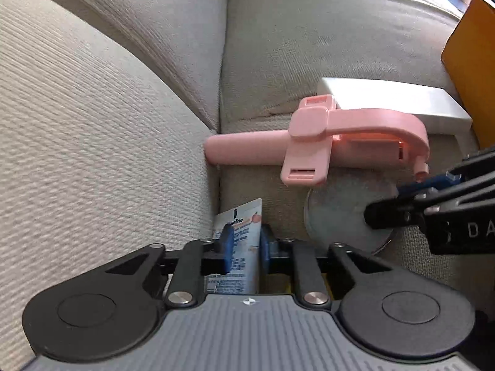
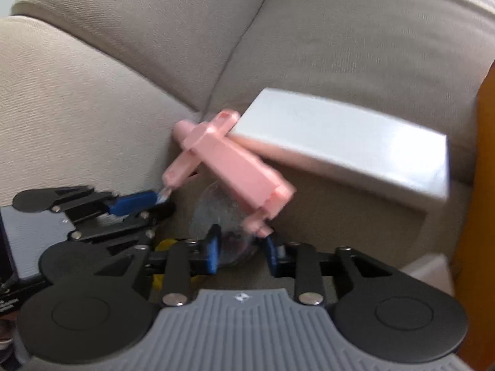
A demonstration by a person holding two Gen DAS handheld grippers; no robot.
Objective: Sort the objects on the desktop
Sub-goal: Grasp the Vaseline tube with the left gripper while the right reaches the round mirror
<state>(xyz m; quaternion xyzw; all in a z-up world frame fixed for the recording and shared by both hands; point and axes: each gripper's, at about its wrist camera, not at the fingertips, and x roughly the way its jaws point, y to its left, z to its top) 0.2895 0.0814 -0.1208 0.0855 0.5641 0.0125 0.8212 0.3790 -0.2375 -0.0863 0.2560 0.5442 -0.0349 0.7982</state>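
The left gripper is clamped on a Vaseline tube low against the sofa arm. The tube looks light, soft and slick, so mid-body suits it. The right gripper straddles a clear disc, jaws apart; whether they touch it cannot be told. The disc seems thin and slippery, best taken by its edge. A pink holder lies just beyond, against a white box.
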